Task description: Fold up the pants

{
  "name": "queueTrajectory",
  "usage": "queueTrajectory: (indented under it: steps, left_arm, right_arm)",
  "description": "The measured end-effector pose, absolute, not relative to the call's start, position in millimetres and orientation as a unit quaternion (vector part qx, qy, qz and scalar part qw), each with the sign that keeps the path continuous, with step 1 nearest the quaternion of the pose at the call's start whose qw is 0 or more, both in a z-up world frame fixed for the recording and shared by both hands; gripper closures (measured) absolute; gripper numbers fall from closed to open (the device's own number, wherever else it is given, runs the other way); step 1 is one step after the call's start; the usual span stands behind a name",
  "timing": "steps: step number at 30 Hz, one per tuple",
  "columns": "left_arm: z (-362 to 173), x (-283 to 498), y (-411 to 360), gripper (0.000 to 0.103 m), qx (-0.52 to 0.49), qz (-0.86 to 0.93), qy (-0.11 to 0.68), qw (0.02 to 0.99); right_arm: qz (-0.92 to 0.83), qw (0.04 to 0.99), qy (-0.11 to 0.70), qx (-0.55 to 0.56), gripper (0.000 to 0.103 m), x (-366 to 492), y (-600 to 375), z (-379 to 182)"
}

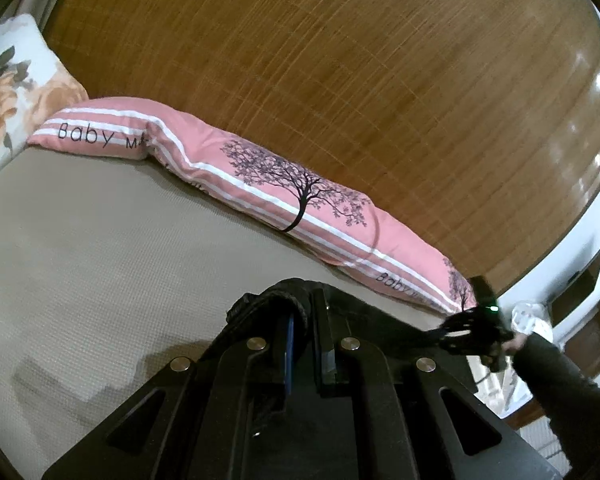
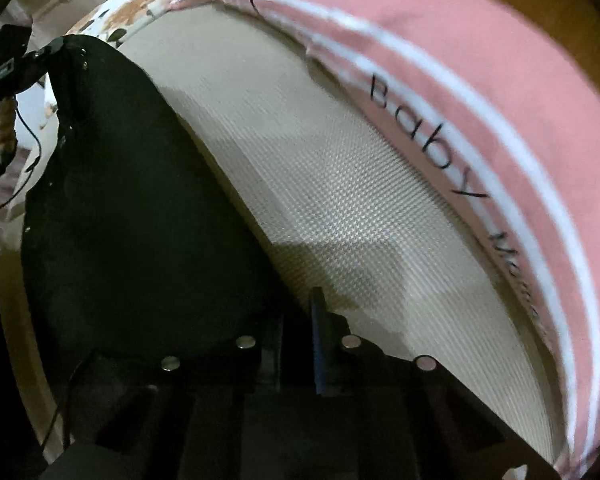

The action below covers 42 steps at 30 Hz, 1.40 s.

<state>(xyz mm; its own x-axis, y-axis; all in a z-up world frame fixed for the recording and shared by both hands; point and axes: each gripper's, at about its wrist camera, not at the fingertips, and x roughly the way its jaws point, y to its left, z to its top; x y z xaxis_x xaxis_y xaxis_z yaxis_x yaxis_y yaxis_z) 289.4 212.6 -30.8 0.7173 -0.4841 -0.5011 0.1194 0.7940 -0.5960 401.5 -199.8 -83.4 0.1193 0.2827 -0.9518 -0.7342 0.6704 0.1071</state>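
You are clamping the left gripper (image 1: 306,320) tight on a bunched edge of the black pants (image 2: 140,208), which are hanging stretched above the beige mattress (image 2: 340,208). Your right gripper (image 2: 300,332) is pinching their opposite edge, jaws nearly together, beside the pink pillow (image 1: 300,200) along the wooden headboard (image 1: 340,80).

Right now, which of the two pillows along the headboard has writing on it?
The long pink striped pillow with the black tree print reads "Baby". The white pillow in the far corner carries only orange flowers.
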Motion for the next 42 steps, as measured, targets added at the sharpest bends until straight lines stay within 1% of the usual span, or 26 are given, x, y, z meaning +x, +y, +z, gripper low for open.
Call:
queueTrajectory:
  steps: [4,10,14,17,22,29,32,33,34,35,36,37,38,39,41,42]
  left_arm:
    - [-20.4,273.7,213.8,0.096,-0.267,-0.18,0.336,0.885]
    - [-1.0,221.6,218.7,0.096,-0.275,-0.202,0.323,0.883]
    - [3.7,180.4,221.8,0.096,-0.27,-0.214,0.326,0.881]
    - [-4.1,148.8,224.6,0.095,-0.262,-0.219,0.346,0.874]
    - [-33.9,110.8,220.6,0.095,-0.231,-0.217,0.403,0.858]
    - [-89.6,89.1,204.6,0.093,-0.133,-0.179,0.506,0.833]
    - [-93.7,81.4,200.6,0.092,-0.123,-0.171,0.506,0.836]
    - [-92.4,80.9,200.9,0.089,-0.126,-0.166,0.505,0.838]
    - [-91.4,80.8,201.1,0.089,-0.127,-0.159,0.507,0.837]
    - [-91.4,81.1,201.1,0.087,-0.13,-0.158,0.508,0.837]
    - [-90.9,80.4,201.5,0.084,-0.132,-0.155,0.51,0.836]
    - [-91.1,79.5,202.0,0.081,-0.132,-0.146,0.518,0.832]
    - [-90.2,79.5,202.8,0.075,-0.134,-0.141,0.524,0.829]
    - [-91.3,80.3,204.0,0.07,-0.141,-0.137,0.53,0.825]
    - [-89.3,73.8,209.7,0.063,-0.168,-0.128,0.534,0.819]
    - [-86.8,69.2,212.5,0.062,-0.185,-0.129,0.532,0.816]
  right_arm:
    - [0.304,0.764,0.527,-0.216,0.095,356.7,-193.0,-48.6]
    - [0.249,0.808,0.489,-0.215,0.096,270.2,-194.0,-9.1]
    - [0.233,0.822,0.479,-0.203,0.097,219.8,-214.7,-0.4]
    - [0.222,0.827,0.484,-0.18,0.097,184.5,-215.0,-9.9]
    - [0.211,0.819,0.516,-0.133,0.097,135.2,-227.6,-46.2]
    - [0.195,0.809,0.546,-0.095,0.097,116.5,-224.6,-89.7]
    - [0.185,0.807,0.553,-0.096,0.097,112.2,-221.8,-99.9]
    - [0.18,0.809,0.551,-0.097,0.096,111.1,-220.5,-101.4]
    - [0.176,0.809,0.553,-0.098,0.094,110.9,-218.9,-103.2]
    - [0.17,0.809,0.554,-0.098,0.094,111.1,-217.3,-103.8]
    - [0.163,0.812,0.553,-0.09,0.093,110.6,-217.5,-103.6]
    - [0.16,0.813,0.554,-0.079,0.088,110.2,-218.3,-102.6]
    - [0.157,0.814,0.554,-0.072,0.082,109.1,-219.9,-101.0]
    - [0.153,0.818,0.551,-0.065,0.08,107.4,-220.6,-98.1]
    - [0.153,0.822,0.545,-0.053,0.068,99.7,-223.5,-91.7]
    - [0.153,0.825,0.542,-0.046,0.065,95.3,-225.1,-87.9]
